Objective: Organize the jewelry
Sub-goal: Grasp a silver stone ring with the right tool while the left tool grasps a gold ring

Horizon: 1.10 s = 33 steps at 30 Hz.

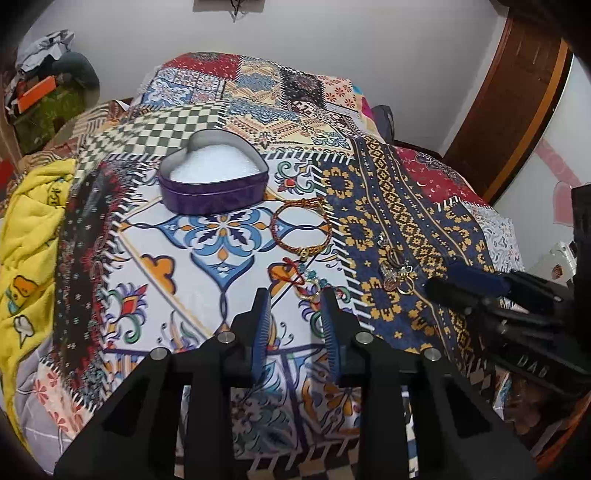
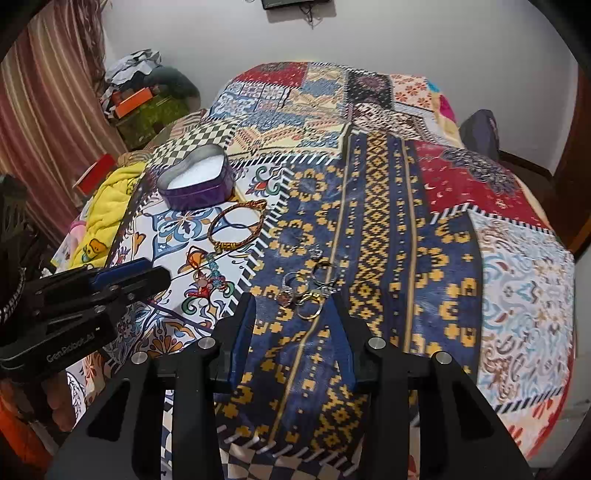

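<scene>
Black plastic fingers with blue ribbed pads filled the foreground of both views. Each tool was released: the left gripper (image 1: 295, 295) held its jaws apart above a beaded charm bracelet (image 1: 308, 278), and the right gripper (image 2: 295, 301) stood open just short of a cluster of rings (image 2: 308, 286), grasping nothing.

Everything lay on a bed covered by a patchwork bedspread (image 1: 192, 236) printed with floral tiles, checks and navy-and-gold geometric bands. A white wall (image 1: 332, 29) rose behind it, with a dark wooden door frame (image 1: 517, 110) at the right and a striped curtain (image 2: 40, 122) at the left. A crumpled yellow blanket (image 1: 33, 229) sat at the bed's left edge.

A purple heart-shaped tin (image 1: 213, 173), open and lined with white padding, rested near the bed's middle. Just in front of it lay a braided red-and-gold cord bracelet (image 1: 301, 227) forming a loop. The rings were small and tangled, gold and silver metal, and their number was hard to make out. Clutter in the far left corner was too blurred to identify.
</scene>
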### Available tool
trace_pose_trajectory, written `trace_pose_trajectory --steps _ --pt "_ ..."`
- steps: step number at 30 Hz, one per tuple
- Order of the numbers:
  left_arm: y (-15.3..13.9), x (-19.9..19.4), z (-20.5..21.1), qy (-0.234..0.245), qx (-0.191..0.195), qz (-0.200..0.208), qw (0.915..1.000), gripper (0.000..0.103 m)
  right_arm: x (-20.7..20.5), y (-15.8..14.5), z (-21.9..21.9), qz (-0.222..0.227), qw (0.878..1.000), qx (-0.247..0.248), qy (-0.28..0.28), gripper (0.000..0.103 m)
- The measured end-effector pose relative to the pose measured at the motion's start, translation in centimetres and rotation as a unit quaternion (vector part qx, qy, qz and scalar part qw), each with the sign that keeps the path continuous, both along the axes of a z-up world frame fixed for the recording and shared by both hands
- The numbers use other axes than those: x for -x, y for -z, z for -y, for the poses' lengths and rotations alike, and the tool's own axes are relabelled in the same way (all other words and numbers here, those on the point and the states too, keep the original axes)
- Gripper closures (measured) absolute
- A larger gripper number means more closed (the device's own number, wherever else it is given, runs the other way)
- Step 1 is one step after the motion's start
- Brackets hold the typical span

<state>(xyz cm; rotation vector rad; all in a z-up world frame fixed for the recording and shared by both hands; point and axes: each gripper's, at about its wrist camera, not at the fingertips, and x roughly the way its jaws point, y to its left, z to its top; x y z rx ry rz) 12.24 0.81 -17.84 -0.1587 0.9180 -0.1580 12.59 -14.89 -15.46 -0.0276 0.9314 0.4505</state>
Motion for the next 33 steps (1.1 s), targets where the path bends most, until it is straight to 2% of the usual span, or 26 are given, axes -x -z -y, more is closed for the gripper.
trace_pose_trajectory --steps 3,7,11,16,18,21,31,33 --pt "0.4 -0.7 0.3 0.009 0.008 -0.005 0.9999 0.083 -0.4 0.6 -0.4 -0.009 1.000 -0.001 -0.006 0.067" --pt "0.9 -1.1 0.9 0.021 0.007 -0.012 0.9997 0.084 -0.8 1.3 -0.9 -0.020 1.000 0.000 -0.014 0.073" --pt "1.8 -1.5 1.2 0.024 0.002 -0.023 0.9994 0.084 -1.2 1.8 -1.3 -0.025 0.999 0.003 -0.021 0.074" --pt "2.5 -2.1 0.8 0.021 0.017 -0.035 0.9990 0.084 -1.7 2.4 -1.6 -0.033 0.999 0.005 -0.024 0.074" --pt "2.6 -2.2 0.8 0.021 0.022 -0.037 0.9989 0.084 -2.0 2.6 -1.7 -0.037 0.999 0.006 -0.024 0.075" --pt "2.7 -2.4 0.9 0.022 0.025 -0.038 0.9987 0.084 -2.2 3.0 -1.7 -0.043 0.999 0.003 -0.024 0.082" --pt "3.2 -2.9 1.3 0.024 0.021 -0.033 0.9989 0.084 -2.6 3.3 -2.2 -0.042 0.999 0.014 -0.023 0.084" --pt "3.3 -3.0 1.4 0.023 0.017 -0.031 0.9991 0.087 -2.7 3.3 -2.2 -0.040 0.999 0.019 -0.020 0.090"
